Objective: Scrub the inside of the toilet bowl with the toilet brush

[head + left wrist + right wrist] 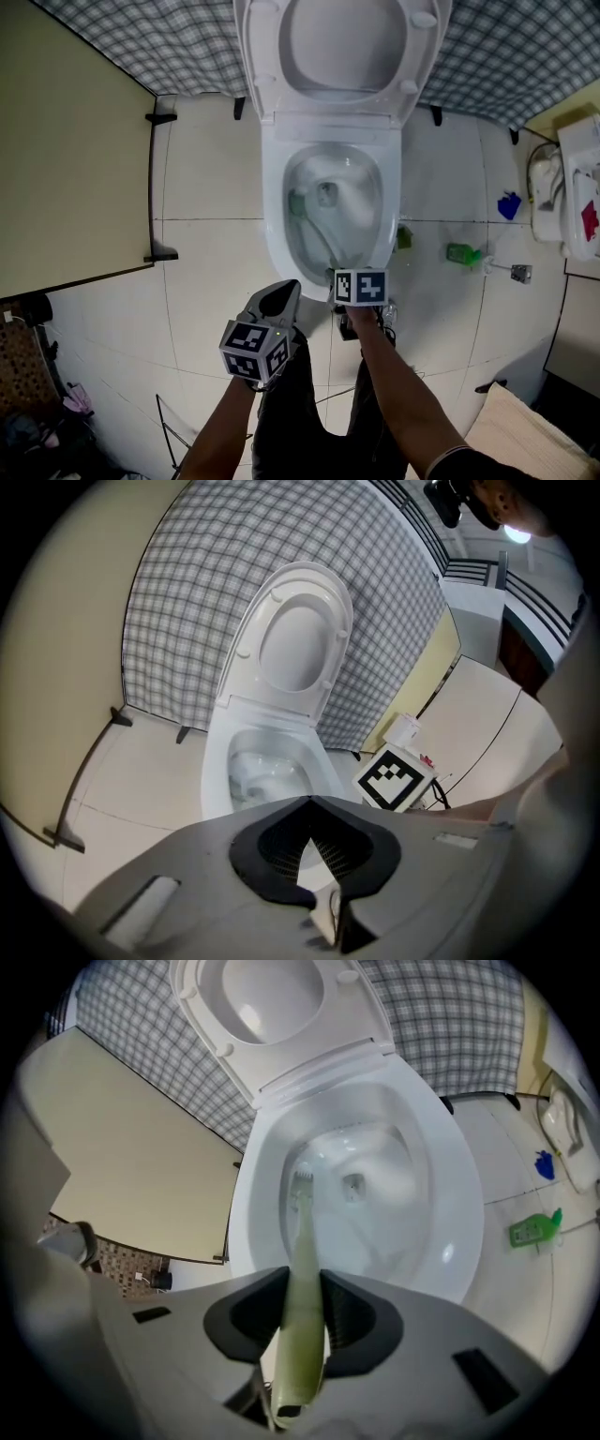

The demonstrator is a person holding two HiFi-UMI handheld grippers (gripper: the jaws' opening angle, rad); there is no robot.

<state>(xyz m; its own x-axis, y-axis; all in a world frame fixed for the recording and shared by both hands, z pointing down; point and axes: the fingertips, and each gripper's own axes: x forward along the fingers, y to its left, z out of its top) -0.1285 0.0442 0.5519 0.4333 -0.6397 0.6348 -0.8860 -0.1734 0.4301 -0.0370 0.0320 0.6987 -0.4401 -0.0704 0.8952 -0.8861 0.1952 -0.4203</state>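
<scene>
Right gripper view: toilet brush clamped between right tongs

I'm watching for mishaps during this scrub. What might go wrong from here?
1. The right tool grips the brush near the end of its long handle, so pushing the head against the bowl wall may twist it loose.
2. The person's legs are close to the front rim, so quick strokes may splash them.

left claw closed and empty, angled downward, right claw pointing steeply down, clamped on toilet brush
</scene>
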